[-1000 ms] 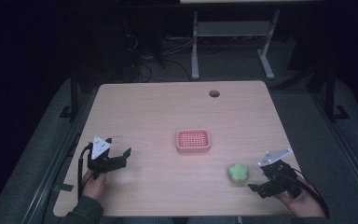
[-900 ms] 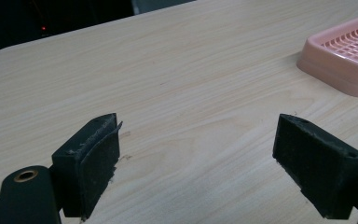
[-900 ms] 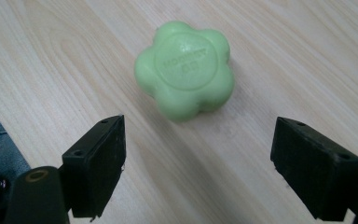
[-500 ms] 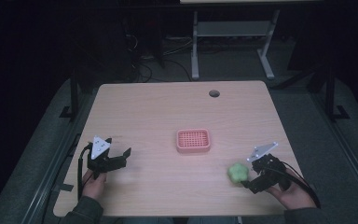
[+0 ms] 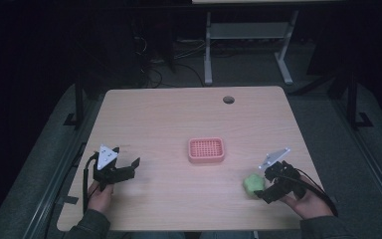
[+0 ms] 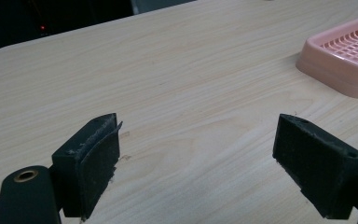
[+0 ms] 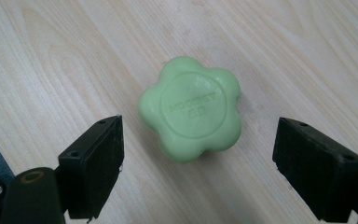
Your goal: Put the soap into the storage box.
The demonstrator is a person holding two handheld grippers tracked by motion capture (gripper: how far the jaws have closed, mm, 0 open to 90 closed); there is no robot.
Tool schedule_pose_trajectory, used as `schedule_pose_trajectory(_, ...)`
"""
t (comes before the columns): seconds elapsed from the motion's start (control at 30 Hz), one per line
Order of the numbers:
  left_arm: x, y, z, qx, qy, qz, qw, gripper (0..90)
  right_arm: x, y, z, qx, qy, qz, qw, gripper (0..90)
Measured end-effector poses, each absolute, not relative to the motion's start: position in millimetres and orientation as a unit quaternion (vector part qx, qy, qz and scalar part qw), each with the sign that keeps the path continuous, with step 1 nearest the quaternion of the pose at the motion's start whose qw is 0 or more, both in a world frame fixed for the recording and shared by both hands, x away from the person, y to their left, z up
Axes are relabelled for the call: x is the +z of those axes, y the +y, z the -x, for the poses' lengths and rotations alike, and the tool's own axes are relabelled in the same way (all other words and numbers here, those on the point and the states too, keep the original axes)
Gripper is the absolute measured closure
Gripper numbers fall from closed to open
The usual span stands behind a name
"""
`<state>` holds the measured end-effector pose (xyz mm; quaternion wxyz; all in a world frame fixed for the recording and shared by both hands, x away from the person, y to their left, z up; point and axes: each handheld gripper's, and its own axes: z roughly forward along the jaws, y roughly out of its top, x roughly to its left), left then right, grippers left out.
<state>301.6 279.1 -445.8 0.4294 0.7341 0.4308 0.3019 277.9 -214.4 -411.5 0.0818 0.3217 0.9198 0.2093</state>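
Right gripper (image 7: 198, 172) is wide open, nothing held, jaws spread well past the width of the green soap (image 7: 191, 108) and pointing down at it from the near right side of the table (image 5: 179, 114). In the right gripper view the soap sits between the two jaws but a bit ahead of them, closer to the left jaw than the right, not touching either; a slight shift toward the right jaw's side would centre it. The soap is a flower-shaped puck, flat face up with embossed lettering, roughly round, so no real long axis and any jaw angle should do. In the high view the right gripper (image 5: 271, 185) sits just beside the soap (image 5: 252, 183) on its right, soap lying toward table centre from the tool. The right hand is clearly the nearer one. Left gripper (image 6: 198, 175) is also wide open and empty, held low over bare wood at the near left, well apart from the soap; in the high view it (image 5: 124, 172) points toward the middle. The pink soap dish (image 5: 206, 150) stands mid-table, empty, between the two grippers, up and left of the soap and near it. Likely next: advance the right gripper and close on the soap, then carry it up-left to the dish.
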Motion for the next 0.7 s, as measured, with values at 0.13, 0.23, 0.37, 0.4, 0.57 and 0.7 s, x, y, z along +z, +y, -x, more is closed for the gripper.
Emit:
schedule_pose_trajectory(0.13,-446,279,-302,0.302,0.431,-0.734,0.43,14.4,-412,-211,-280,0.204,0.921,-0.322,0.079,15.1)
schedule_pose_trajectory(0.23,-446,279,-302,0.302,0.431,-0.733,0.43,14.4,-413,-209,-282,0.201,0.923,-0.32,0.078,15.1)
schedule_pose_trajectory(0.37,-446,279,-302,0.301,0.43,-0.734,0.43,14.4,-413,-207,-285,0.197,0.924,-0.319,0.075,14.7)
schedule_pose_trajectory(0.4,-446,279,-302,0.301,0.431,-0.734,0.43,14.4,-413,-206,-286,0.196,0.925,-0.317,0.075,14.7)
schedule_pose_trajectory(0.57,-446,279,-302,0.301,0.431,-0.734,0.431,14.4,-415,-203,-289,0.19,0.927,-0.315,0.075,14.7)
schedule_pose_trajectory(0.7,-446,279,-302,0.301,0.43,-0.734,0.431,14.4,-416,-202,-291,0.187,0.928,-0.314,0.074,14.7)
